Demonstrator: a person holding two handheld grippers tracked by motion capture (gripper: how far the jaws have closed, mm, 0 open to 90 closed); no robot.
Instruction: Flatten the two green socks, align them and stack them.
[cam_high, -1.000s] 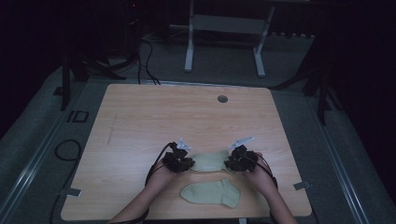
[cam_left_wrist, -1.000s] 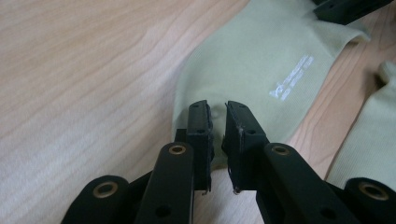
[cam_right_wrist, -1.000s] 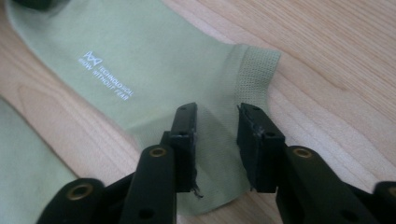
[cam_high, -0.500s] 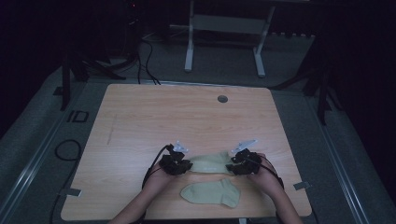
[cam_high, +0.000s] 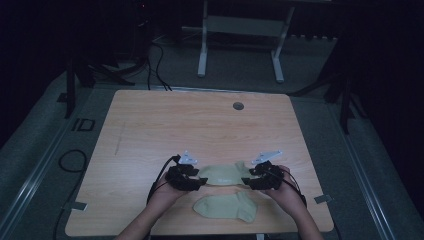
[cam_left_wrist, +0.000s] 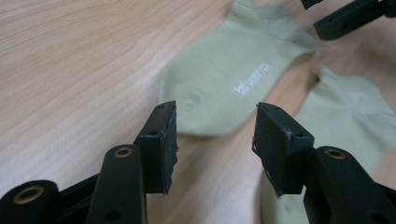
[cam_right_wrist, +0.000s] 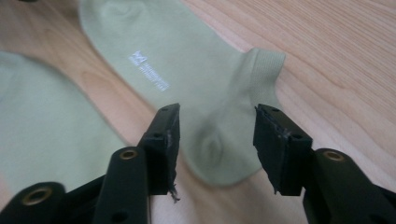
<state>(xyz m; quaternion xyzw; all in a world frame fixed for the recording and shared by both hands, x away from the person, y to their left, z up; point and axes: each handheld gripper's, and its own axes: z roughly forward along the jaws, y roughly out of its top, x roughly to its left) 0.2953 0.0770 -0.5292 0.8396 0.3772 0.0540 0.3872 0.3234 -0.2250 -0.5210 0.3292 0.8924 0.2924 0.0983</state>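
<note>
Near edge of the wooden table: lower sock, then upper sock flat between left gripper and right gripper, jaws just opening, parted, nothing clamped; gripper views show white print, apparently lettering; dim room, grey stand beyond.

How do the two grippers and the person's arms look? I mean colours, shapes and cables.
Both the left gripper and the right gripper are black, each with two flat rectangular jaws on arms with brass-ringed holes. The pads look dark and rough, frayed at the edges. Each carries a pale grey three-cornered plate on top. Black cables trail back. The forearms are bare, no sleeves visible.
</note>
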